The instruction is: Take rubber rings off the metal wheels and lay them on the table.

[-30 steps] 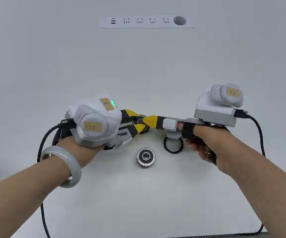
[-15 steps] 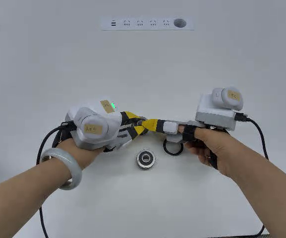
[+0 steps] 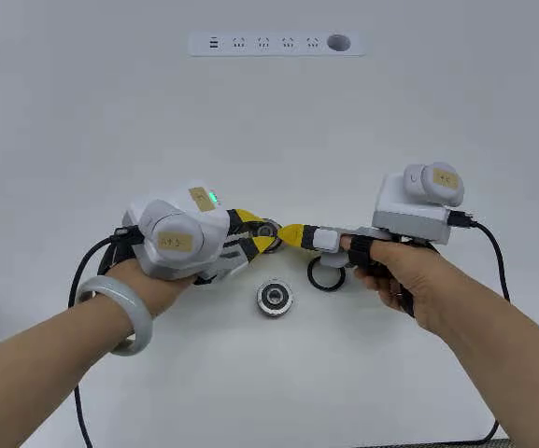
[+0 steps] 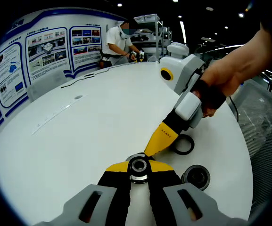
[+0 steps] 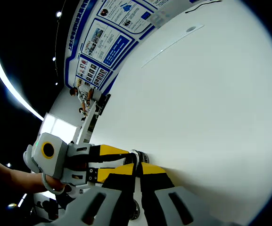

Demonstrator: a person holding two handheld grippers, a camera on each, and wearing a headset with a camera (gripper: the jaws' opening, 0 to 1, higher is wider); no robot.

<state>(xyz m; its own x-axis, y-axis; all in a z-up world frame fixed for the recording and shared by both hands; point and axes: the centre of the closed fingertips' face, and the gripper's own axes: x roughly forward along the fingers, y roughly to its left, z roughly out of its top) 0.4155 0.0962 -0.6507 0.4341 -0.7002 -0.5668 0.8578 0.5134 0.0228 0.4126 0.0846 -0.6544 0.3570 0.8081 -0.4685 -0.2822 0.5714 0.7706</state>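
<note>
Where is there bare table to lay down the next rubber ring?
Bare table lies wide between the power strip and the left gripper and right gripper, and again between the forearms, below the loose wheel. Crowded: the centre, where both grippers meet on the held wheel, with the loose wheel and black ring close by.

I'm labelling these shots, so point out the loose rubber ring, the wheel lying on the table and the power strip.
rubber ring [image 3: 326, 288], head view, its near arc.
wheel on the table [image 3: 275, 297], head view, its hub.
power strip [image 3: 275, 42], head view, middle of its top.
</note>
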